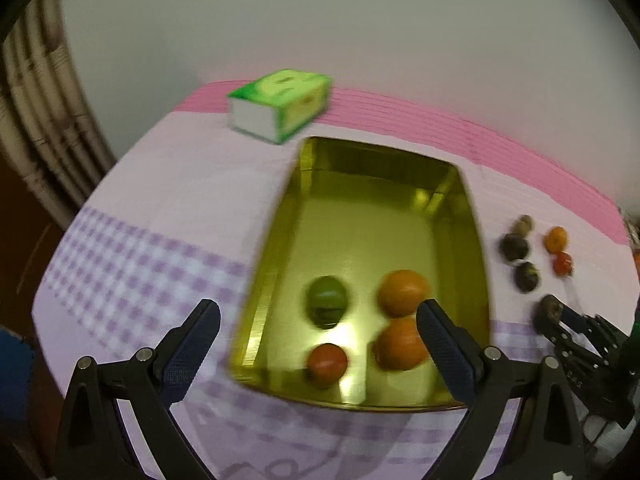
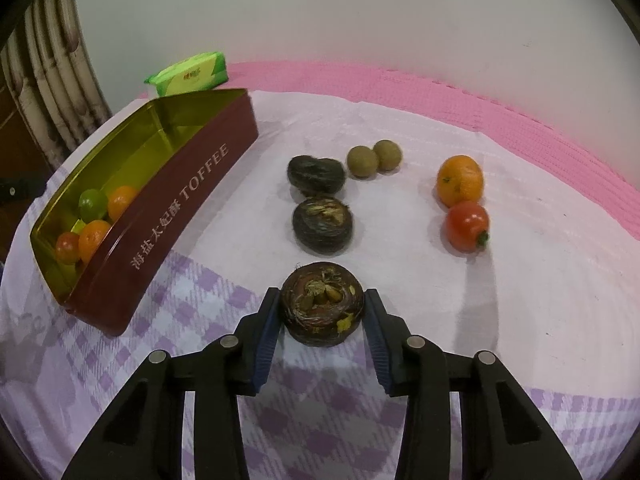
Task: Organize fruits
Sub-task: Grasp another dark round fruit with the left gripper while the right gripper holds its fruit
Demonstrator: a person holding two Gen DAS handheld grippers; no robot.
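Observation:
A gold-lined toffee tin [image 1: 280, 248] [image 2: 208, 168] holds two oranges [image 1: 402, 292], a green fruit [image 1: 326, 300] and a tomato [image 1: 326, 364]. My left gripper [image 1: 318, 320] is open and empty above the tin's near end. My right gripper [image 2: 320, 312] is shut on a dark brown water chestnut [image 2: 322, 308] resting on the cloth; it also shows in the left wrist view [image 1: 550, 308]. Loose on the cloth lie two more dark chestnuts [image 2: 322, 222], two small brown fruits [image 2: 362, 162], an orange [image 2: 460, 180] and a tomato [image 2: 467, 226].
A green tissue pack [image 1: 280, 104] [image 2: 192, 74] lies behind the tin near the wall. A pink mat [image 2: 480, 100] runs along the table's far edge. A curtain [image 2: 48, 60] hangs at the left.

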